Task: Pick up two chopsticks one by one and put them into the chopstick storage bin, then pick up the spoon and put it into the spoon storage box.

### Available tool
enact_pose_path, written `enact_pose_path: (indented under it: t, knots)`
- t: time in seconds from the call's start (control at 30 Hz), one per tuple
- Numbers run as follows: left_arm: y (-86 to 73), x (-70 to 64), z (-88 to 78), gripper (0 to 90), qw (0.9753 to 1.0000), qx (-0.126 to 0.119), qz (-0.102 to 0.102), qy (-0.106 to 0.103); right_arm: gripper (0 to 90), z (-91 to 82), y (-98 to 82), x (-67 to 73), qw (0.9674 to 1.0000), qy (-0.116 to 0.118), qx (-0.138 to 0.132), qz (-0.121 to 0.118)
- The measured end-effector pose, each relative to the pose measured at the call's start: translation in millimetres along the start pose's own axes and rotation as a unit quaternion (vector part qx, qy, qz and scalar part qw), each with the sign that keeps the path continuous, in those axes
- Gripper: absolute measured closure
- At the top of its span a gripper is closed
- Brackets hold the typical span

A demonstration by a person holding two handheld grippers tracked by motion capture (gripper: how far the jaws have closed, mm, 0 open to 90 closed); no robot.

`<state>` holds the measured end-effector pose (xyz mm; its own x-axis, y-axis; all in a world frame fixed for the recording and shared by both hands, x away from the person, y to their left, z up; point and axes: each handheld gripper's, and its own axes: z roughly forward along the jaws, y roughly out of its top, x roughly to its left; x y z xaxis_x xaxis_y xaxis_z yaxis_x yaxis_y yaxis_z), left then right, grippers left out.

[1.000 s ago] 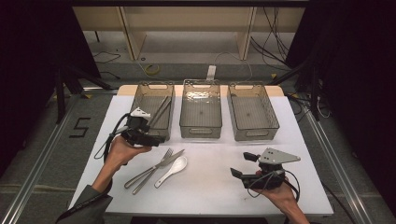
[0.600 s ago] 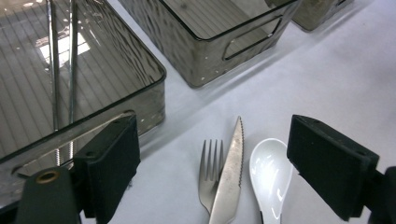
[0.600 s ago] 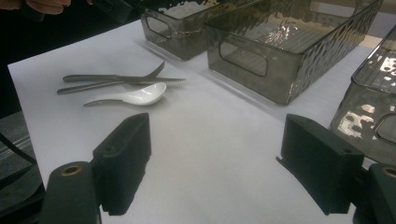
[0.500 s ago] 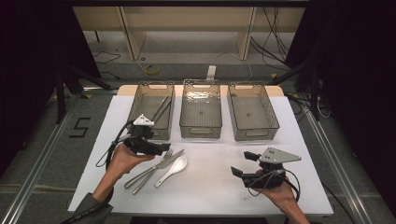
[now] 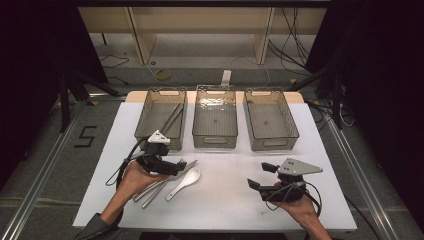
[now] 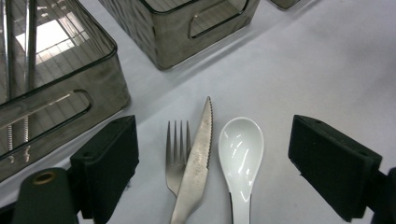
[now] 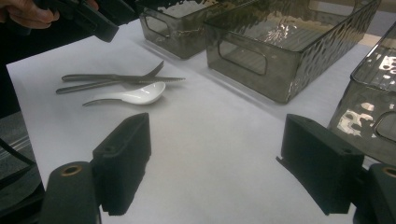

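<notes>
cutlery: fork [image 6: 176,151], serrated knife [image 6: 196,163] and white spoon [image 6: 240,154] lie side by side on the white worktop [image 5: 225,200], front left. Knife blade lies across the fork's right edge; spoon just beside the knife, whether touching I cannot tell.
left hand-held gripper [image 5: 175,167]: jaws wide, empty, low over the cutlery, pointing at the head ends. In the left gripper view all three pieces sit between the jaws, nothing gripped.
right hand-held gripper [image 5: 261,176]: jaws wide, empty, front right of the worktop, well apart from the cutlery.
bins: three clear smoky bins in a row at the back. Left bin [image 5: 161,120] holds a pair of long metal rods, look like chopsticks [image 5: 172,116]. Middle bin [image 5: 215,117] and right bin [image 5: 270,120] look empty.
in the way: left bin's front wall stands just behind the left hand-held gripper; bare worktop between the cutlery and the right hand-held gripper.
change vs 1.0 s ago: left hand-held gripper has moved from the left bin's front corner down and forward over the cutlery. Right hand-held gripper about where it was. Cutlery unmoved.
</notes>
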<state>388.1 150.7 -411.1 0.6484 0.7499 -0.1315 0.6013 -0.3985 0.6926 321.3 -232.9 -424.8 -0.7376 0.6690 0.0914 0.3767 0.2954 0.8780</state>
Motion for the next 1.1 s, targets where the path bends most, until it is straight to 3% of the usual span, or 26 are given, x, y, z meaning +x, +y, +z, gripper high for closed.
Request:
enact_pose_path:
  t: [0.4, 0.77, 1.1]
  knots:
    - [-9.1, -9.0, 5.1, 15.7, 0.9997, 0.023, 0.006, -0.004, 25.2, -0.3, -0.3, -0.2, 1.0, 0.001, 0.002, 0.0]
    - [-16.4, -19.9, 10.5, 22.9, 0.9982, 0.055, 0.022, -0.012, 25.2, -0.5, -0.2, 1.3, 1.0, -0.002, 0.004, -0.005]
    - [-23.3, -29.6, 20.0, 41.1, 0.993, 0.106, 0.046, -0.027, 25.3, 0.4, -0.4, 2.3, 0.9999, -0.003, 0.009, -0.007]
